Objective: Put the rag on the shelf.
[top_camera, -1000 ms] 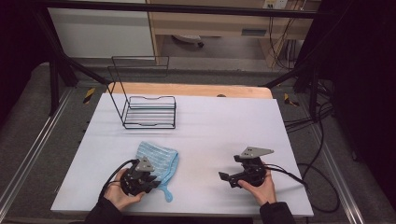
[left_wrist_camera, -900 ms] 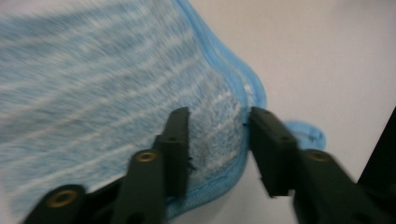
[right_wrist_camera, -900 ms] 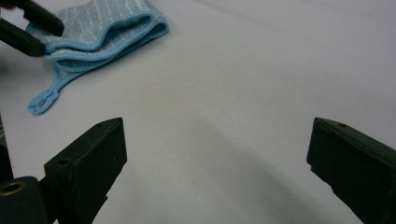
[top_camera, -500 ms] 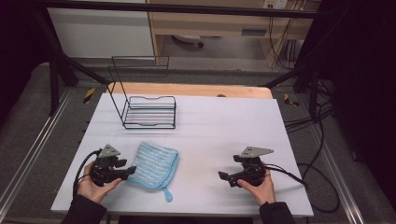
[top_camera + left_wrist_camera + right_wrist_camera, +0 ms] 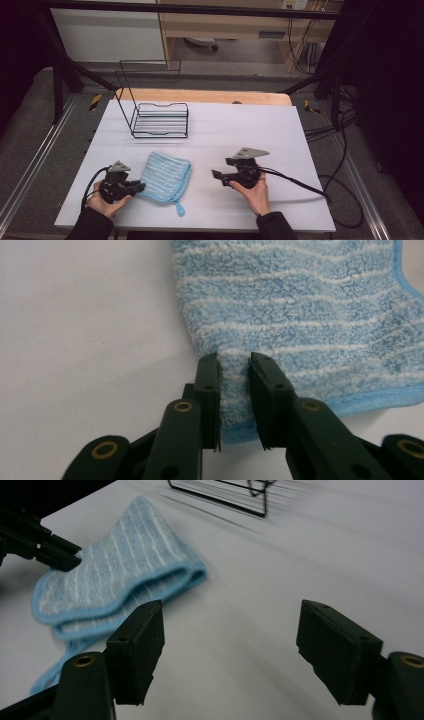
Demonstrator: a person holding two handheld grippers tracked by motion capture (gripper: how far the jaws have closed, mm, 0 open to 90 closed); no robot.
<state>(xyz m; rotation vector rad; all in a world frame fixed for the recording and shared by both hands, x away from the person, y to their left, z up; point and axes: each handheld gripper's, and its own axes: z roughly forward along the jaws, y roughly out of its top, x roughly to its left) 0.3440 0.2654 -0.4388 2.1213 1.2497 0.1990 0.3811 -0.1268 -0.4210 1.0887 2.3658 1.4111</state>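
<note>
A blue towel with white stripes (image 5: 165, 176) lies folded on the white table (image 5: 280, 135), its hanging loop trailing toward the front edge. My left gripper (image 5: 140, 187) is at the towel's left edge. In the left gripper view its jaws (image 5: 235, 362) have just been closing and now pinch a ridge of the towel (image 5: 300, 315) between the pads. My right gripper (image 5: 216, 175) is held right of the towel and points at it. Its jaws (image 5: 230, 630) have just been closing but stand wide apart with bare table between them. The towel (image 5: 115, 575) lies ahead of them.
A black wire rack (image 5: 160, 120) stands at the back left of the table, and its base shows in the right gripper view (image 5: 225, 492). A wooden board (image 5: 210, 96) runs along the far edge. Cables (image 5: 300, 180) trail off to the right.
My left hand has drawn back leftward from on top of the towel to its left edge, and the towel lies flatter. My right gripper has moved left toward the towel.
</note>
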